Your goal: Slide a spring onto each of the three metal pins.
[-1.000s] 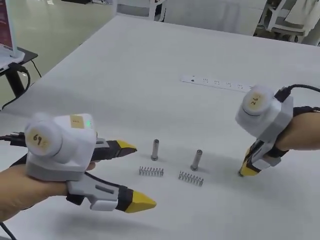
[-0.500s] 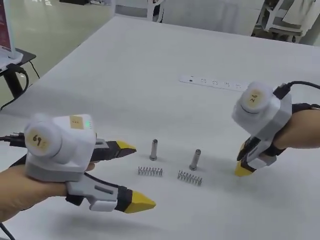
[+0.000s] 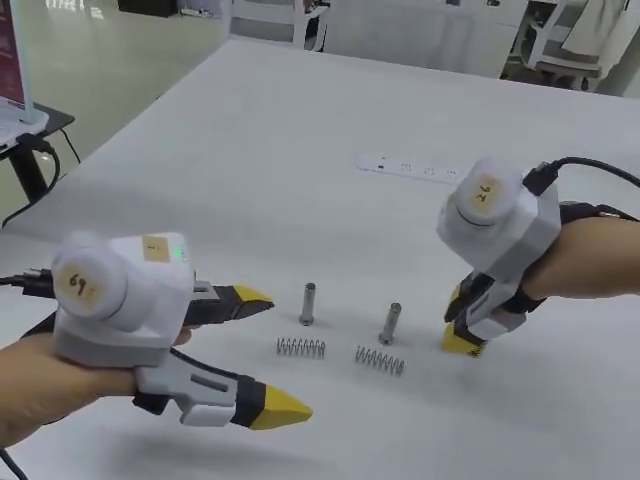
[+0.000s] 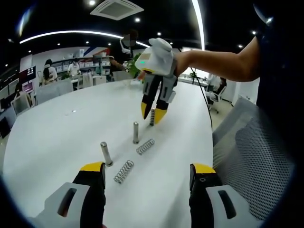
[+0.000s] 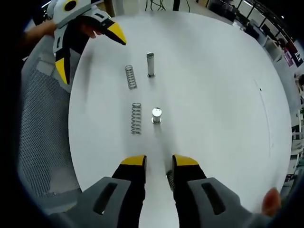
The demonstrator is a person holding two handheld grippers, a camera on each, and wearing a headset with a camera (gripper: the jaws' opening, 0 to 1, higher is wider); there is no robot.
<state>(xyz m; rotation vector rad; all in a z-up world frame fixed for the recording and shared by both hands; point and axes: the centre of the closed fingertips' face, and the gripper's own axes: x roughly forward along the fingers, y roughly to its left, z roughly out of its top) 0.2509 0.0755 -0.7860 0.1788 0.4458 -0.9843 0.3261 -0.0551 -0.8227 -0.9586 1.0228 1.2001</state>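
Starting nearest the person, the left gripper (image 3: 265, 350) hovers over the counter (image 3: 300, 150) with its jaws released and spread wide, nothing between them. Its rear body is partly covered by the hand holding it.

Just beyond the yellow tips, the first spring (image 3: 301, 347) and the second spring (image 3: 381, 360) lie flat on the counter, side by side and apart. Behind each stands an upright pin, the first pin (image 3: 308, 303) and the second pin (image 3: 390, 323). Both are bare, and each is near its spring but not touching it.

Past the second pin, the right gripper (image 3: 460, 330) points steeply down with its tips close to the counter. Its jaws are drawn narrow on a held spring (image 5: 169, 179). Only a short stretch of coil shows against one jaw in the right gripper view, and the rest is hidden. Whether the tips touch the counter cannot be determined.

Farther back lies a white power strip (image 3: 410, 167). Chairs (image 3: 560, 40) are cut off at the top edge.
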